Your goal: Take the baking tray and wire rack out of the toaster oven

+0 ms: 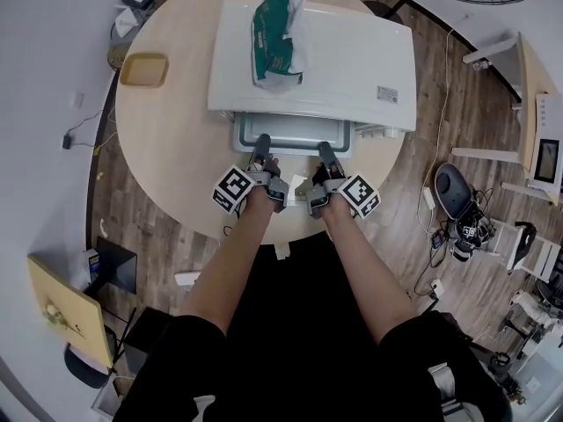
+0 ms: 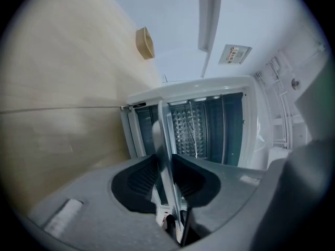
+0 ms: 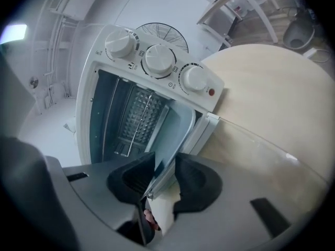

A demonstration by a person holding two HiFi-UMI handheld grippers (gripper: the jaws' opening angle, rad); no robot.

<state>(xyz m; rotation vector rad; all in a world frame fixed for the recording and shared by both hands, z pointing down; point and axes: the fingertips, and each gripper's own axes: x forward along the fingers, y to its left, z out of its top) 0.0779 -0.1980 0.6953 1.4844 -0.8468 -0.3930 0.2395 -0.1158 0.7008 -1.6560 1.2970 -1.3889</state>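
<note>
The white toaster oven [image 1: 352, 60] stands on the round table with its door down. A grey baking tray [image 1: 290, 133] sticks out of its mouth. My left gripper [image 1: 260, 143] and right gripper [image 1: 325, 152] both reach to the tray's front rim. In the left gripper view the tray [image 2: 163, 140] runs edge-on between the pads, and the left gripper [image 2: 166, 163] is shut on it. The right gripper [image 3: 165, 179] pinches the tray [image 3: 175, 140] near its rounded corner. Thin wire bars [image 3: 138, 114] show deep in the cavity.
A green bag [image 1: 277, 42] lies on top of the oven. A yellow dish [image 1: 144, 69] sits at the table's far left. The glass door [image 3: 261, 145] lies flat under the tray. Three knobs [image 3: 159, 59] line the oven's right side.
</note>
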